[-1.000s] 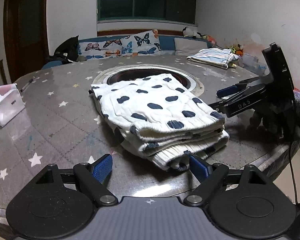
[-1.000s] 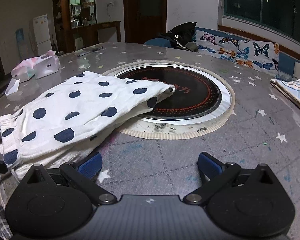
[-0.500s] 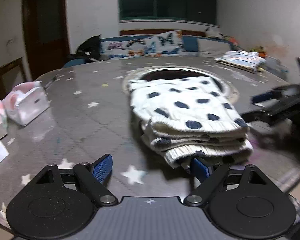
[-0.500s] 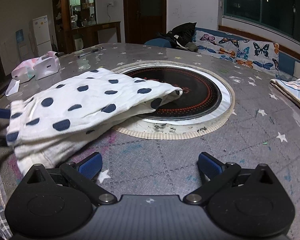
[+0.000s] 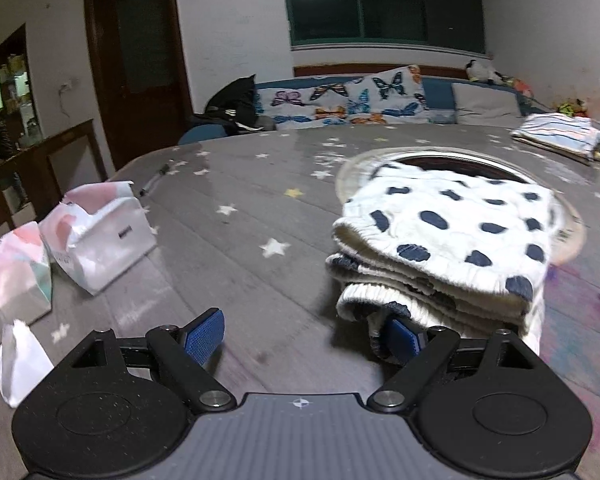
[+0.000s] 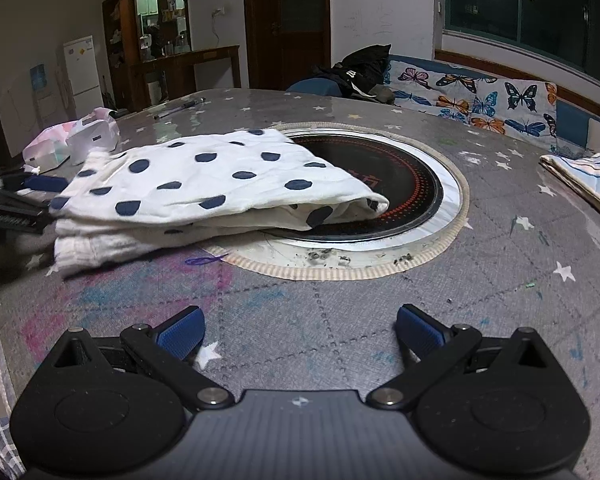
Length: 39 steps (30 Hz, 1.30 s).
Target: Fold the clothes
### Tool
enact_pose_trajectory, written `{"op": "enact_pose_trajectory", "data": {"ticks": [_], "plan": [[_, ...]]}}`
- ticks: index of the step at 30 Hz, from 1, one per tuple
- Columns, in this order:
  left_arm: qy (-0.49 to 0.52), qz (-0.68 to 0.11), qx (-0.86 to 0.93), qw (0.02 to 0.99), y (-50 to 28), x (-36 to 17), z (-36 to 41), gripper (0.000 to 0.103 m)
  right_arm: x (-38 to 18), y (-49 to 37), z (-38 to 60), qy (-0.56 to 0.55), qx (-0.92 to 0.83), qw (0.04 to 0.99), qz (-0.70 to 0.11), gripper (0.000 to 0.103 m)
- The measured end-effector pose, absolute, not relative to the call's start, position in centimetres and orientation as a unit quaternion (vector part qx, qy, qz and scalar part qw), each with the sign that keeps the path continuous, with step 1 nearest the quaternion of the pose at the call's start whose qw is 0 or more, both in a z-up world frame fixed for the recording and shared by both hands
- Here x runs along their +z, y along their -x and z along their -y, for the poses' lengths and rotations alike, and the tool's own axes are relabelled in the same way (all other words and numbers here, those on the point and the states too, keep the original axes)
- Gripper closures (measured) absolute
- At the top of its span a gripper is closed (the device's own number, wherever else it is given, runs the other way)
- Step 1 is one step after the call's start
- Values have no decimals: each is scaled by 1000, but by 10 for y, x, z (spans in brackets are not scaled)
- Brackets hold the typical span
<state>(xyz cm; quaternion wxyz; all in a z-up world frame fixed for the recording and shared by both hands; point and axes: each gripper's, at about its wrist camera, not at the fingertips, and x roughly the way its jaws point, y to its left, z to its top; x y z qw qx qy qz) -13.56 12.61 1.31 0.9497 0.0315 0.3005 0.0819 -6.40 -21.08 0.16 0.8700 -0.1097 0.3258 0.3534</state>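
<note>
Night shows behind the window, and a round table [image 6: 340,300] with a grey star-printed cover fills both views; an induction hob [image 6: 384,184] is set in its middle. On the table lies the polka-dot garment [image 6: 204,184], white with dark blue spots, folded into a thick packet of several layers. One end of it covers the near-left rim of the hob; the other end, with the ribbed hems, points toward the left gripper [image 5: 304,336].

The left gripper has its jaws wide apart, and its right blue pad seems to touch or to slide under the lowest hem of the packet, though it grips nothing. The right gripper [image 6: 300,332] is also wide open and hovers over the bare table, well apart from the garment. A striped garment [image 5: 556,138] lies folded at the far edge of the table, and two tissue packs [image 5: 60,252] stand at the left side.

As for progress, I judge that this garment is already folded; what may remain is only to straighten it or to push it aside, and no unfolded clothes are visible.

Compared with one second ago, the left gripper has swung to the left, so the packet is now at the right of its view and the tissue packs have come in. The packet itself has moved further onto the hob, while the right gripper has hardly changed.
</note>
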Motion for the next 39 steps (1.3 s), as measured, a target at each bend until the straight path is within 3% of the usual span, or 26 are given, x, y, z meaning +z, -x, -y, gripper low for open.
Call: {"op": "enact_pose_trajectory", "data": {"ticks": [12,20,23,32,39], "plan": [[-5,-312,109,944,109,16,-149,15,10,53,218,61,362,868,-336,1],[39,-292,86,952,120,38,-147,17,40,41,195,70,391,869,-297,1],[59,-277,71,956,123,49,-143,27,45,31,180,66,404,864,-292,1],[93,-261,5,961,115,64,-119,72,35,-4,123,72,437,845,-299,5],[70,-288,-16,955,103,40,-108,80,11,-14,112,85,435,831,-337,12]]}}
